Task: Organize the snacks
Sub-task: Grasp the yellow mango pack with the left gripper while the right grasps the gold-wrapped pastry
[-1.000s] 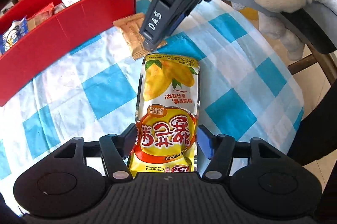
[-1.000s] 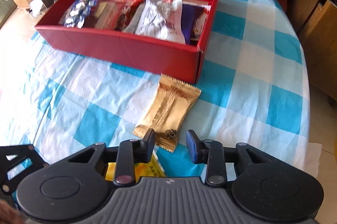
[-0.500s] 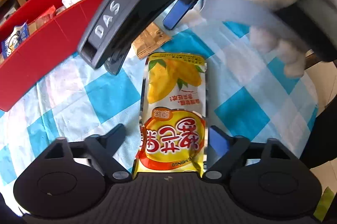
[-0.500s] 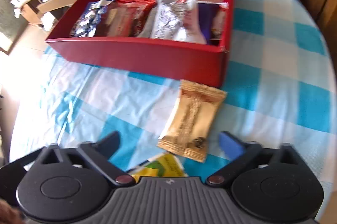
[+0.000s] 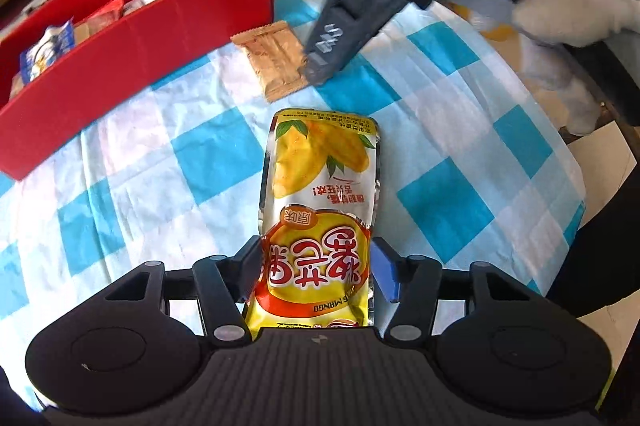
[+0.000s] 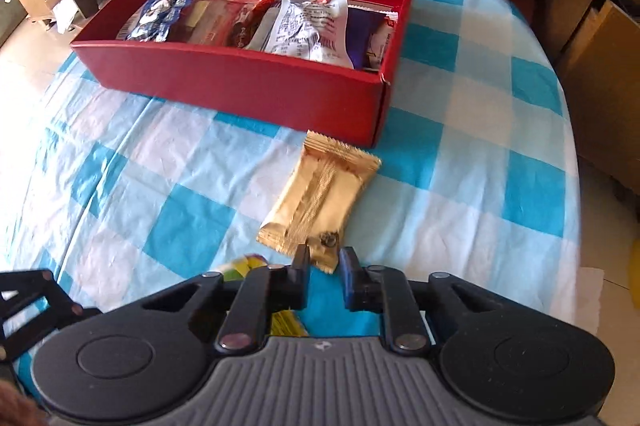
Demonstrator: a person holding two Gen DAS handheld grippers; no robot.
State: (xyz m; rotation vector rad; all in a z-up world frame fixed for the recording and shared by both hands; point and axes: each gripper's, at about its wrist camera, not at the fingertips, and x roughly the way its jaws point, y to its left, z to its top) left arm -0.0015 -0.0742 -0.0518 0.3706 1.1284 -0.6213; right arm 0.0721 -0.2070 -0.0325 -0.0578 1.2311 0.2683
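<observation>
**A:** Where do I stand?

**B:** My left gripper (image 5: 316,268) is closing on the mango pouch (image 5: 320,214); the pads already pinch its near end as it lies on the checked cloth (image 5: 440,209). My right gripper (image 6: 325,268) has its jaws together at the near corner of the gold wrapper (image 6: 320,197), just beside the red box (image 6: 248,81). Whether it caught the foil, I cannot tell.

**A:** What worries me?

**B:** A grip on the pouch's end alone: I expect it to droop and slip. The right may lift nothing, or snag the cloth.
</observation>
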